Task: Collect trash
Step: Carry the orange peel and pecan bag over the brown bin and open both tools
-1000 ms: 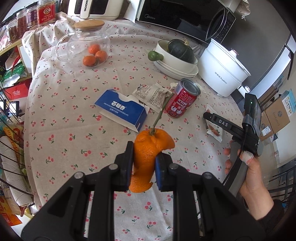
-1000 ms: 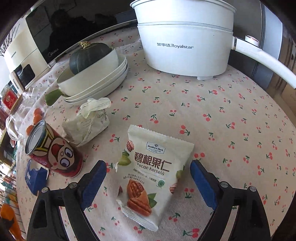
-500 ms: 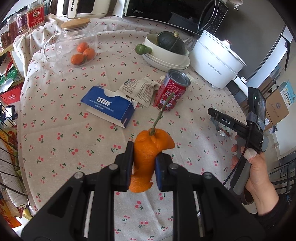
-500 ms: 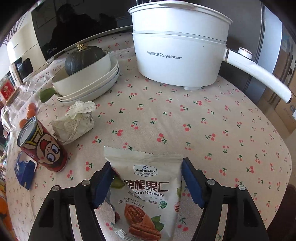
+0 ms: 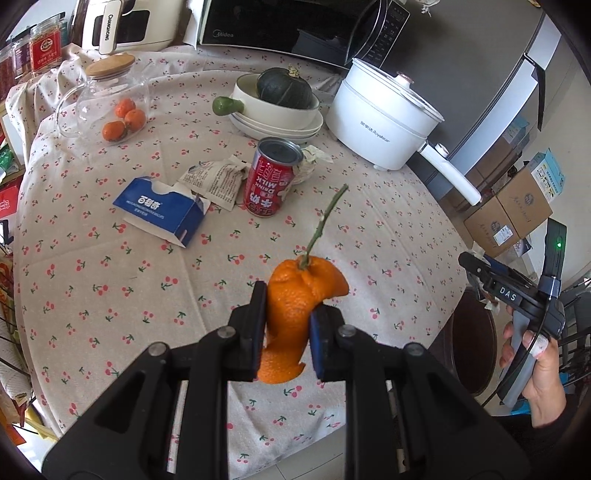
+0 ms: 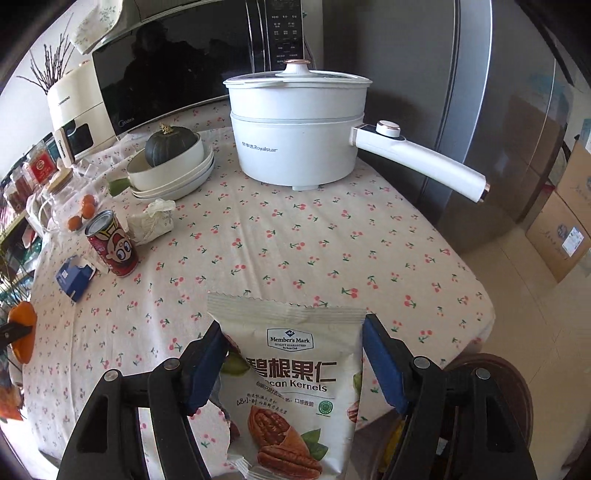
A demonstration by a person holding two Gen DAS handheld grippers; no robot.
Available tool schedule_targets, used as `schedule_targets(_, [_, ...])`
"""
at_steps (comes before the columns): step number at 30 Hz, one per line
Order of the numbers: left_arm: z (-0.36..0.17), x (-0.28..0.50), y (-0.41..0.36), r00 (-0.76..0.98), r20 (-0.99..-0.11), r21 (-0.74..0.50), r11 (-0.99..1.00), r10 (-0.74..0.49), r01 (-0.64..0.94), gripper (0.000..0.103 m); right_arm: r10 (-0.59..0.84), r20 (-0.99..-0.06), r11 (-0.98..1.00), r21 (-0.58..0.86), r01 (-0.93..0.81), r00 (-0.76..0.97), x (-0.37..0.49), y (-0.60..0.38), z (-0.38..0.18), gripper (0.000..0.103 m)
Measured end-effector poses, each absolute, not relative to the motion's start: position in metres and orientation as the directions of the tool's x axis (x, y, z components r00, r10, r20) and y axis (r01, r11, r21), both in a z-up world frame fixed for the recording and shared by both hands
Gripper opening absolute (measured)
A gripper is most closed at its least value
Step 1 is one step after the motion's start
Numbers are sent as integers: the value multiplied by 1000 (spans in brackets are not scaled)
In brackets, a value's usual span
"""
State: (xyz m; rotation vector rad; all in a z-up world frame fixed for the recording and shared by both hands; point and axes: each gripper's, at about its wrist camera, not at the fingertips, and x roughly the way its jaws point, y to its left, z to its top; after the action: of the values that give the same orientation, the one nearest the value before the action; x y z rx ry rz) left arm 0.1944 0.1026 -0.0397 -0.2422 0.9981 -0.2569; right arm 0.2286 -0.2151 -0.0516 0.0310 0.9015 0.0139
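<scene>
My left gripper (image 5: 285, 326) is shut on an orange peel (image 5: 295, 306) with a green stem and holds it above the table's near edge. My right gripper (image 6: 291, 365) is shut on a white pecan kernel packet (image 6: 291, 384) and holds it above the table's right edge; it also shows in the left wrist view (image 5: 517, 295). On the cherry-print tablecloth (image 5: 110, 280) lie a red milk can (image 5: 271, 181), a torn blue box (image 5: 162, 208), a crumpled printed wrapper (image 5: 218, 181) and a crumpled white wrapper (image 6: 153, 221).
A white electric pot (image 6: 299, 133) with a long handle, stacked bowls holding a dark squash (image 5: 284, 88), and a glass jar of tangerines (image 5: 107, 103) stand at the back. A microwave (image 5: 291, 26) is behind. A dark round bin (image 5: 472, 347) sits off the table's right edge.
My right gripper closed on the pecan packet, lifted it off the table and drew back toward the right edge. My left gripper pulled back and rose with the peel.
</scene>
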Motion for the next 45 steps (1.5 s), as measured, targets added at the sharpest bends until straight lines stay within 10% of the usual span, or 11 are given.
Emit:
schedule_targets(42, [-110,150,-253,196,-795,-338,689,-574,641,22,-82,-898,947,64,314,432,76,-445,-105,74])
schedule_targets(45, [-110,153,-260,211,-801,-303,684,-560,664,42,-87,-901,944,61,323,424,76,-450,-108,74])
